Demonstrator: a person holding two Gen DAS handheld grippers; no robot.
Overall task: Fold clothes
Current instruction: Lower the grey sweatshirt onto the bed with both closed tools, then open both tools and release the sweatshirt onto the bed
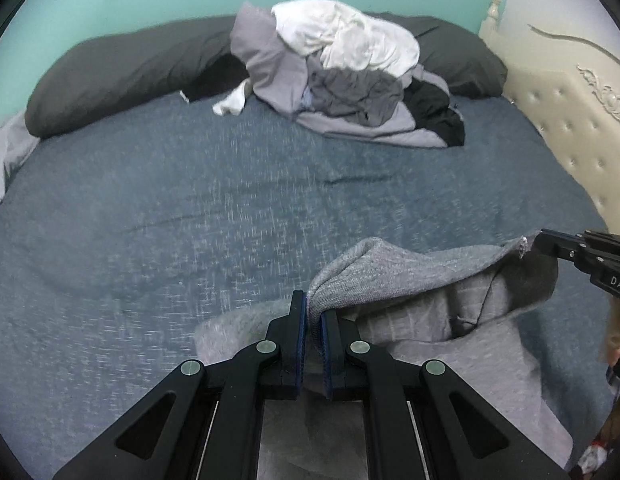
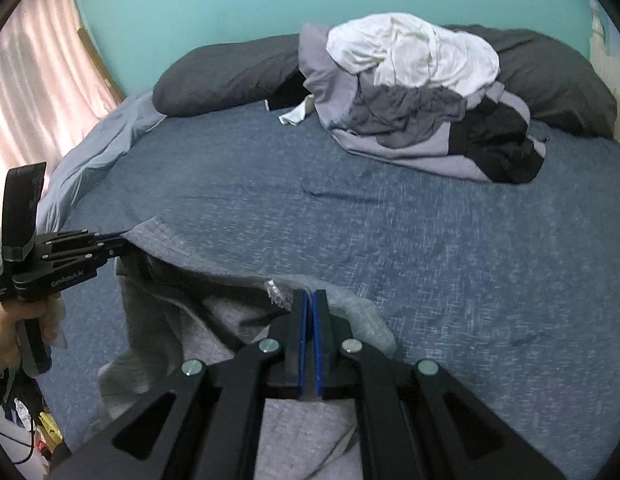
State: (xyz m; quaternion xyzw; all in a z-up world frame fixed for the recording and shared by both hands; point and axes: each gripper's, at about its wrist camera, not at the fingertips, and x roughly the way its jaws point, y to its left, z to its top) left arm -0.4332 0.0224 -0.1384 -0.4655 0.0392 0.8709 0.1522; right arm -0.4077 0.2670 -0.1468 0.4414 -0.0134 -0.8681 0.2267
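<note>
Holding a grey garment (image 1: 450, 280) by its top edge over the near side of the bed, I am pinching one corner in each of my tongs. My left gripper (image 1: 313, 312) is pressing its blue pads together on a fold of the knit cloth, and my right gripper (image 2: 310, 300) is doing the same on the opposite corner, next to a small whitish tag (image 2: 276, 292). Between the two grips the fabric is sagging and hanging down toward me, its lower part bunching on the blue bedspread (image 1: 190, 220) — the cloth is blurred there, so I cannot say for sure how much of it is lying flat.

Seen from the left wrist camera, the right gripper (image 1: 544, 240) is reaching in from the right edge; seen from the right wrist camera, the left gripper (image 2: 122, 242) is coming in from the left, with my hand (image 2: 10, 336) wrapping its handle.

At the far side of the bed a pile of clothes (image 2: 422, 96) — white, grey and black pieces — is resting against dark pillows (image 1: 122, 76), well apart from the garment I am gripping. A cream tufted headboard (image 1: 570, 120) is standing at the right, and a pink curtain (image 2: 38, 60) is hanging at the left.
</note>
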